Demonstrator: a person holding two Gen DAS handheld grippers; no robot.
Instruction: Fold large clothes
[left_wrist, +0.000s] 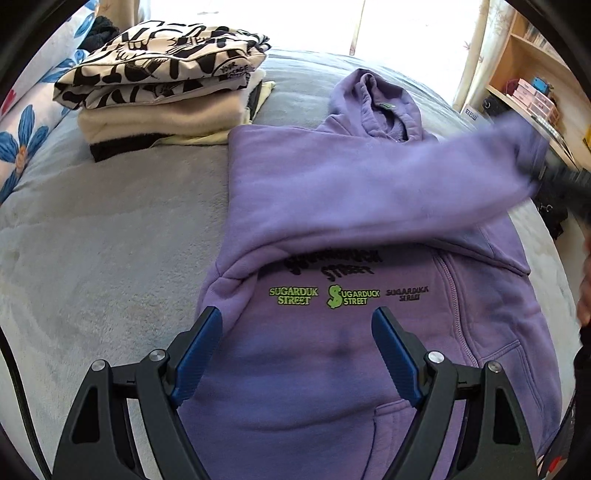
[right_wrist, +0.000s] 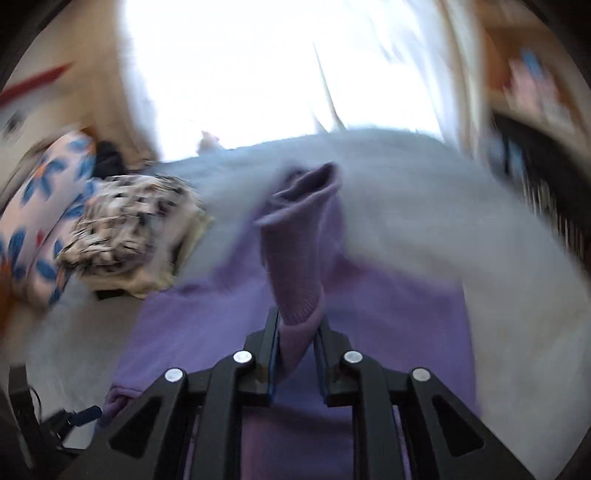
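Left claw (left_wrist: 297, 321): spread wide, empty, over the purple hoodie (left_wrist: 332, 354).
Right claw (right_wrist: 295, 328): clenched on the hoodie's sleeve cuff (right_wrist: 295, 258).

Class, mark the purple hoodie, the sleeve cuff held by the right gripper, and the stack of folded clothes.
purple hoodie (left_wrist: 332, 369), left wrist view, lower front panel.
sleeve cuff (right_wrist: 295, 273), right wrist view, ribbed part above the fingers.
stack of folded clothes (left_wrist: 162, 74), left wrist view, black-and-white top garment.
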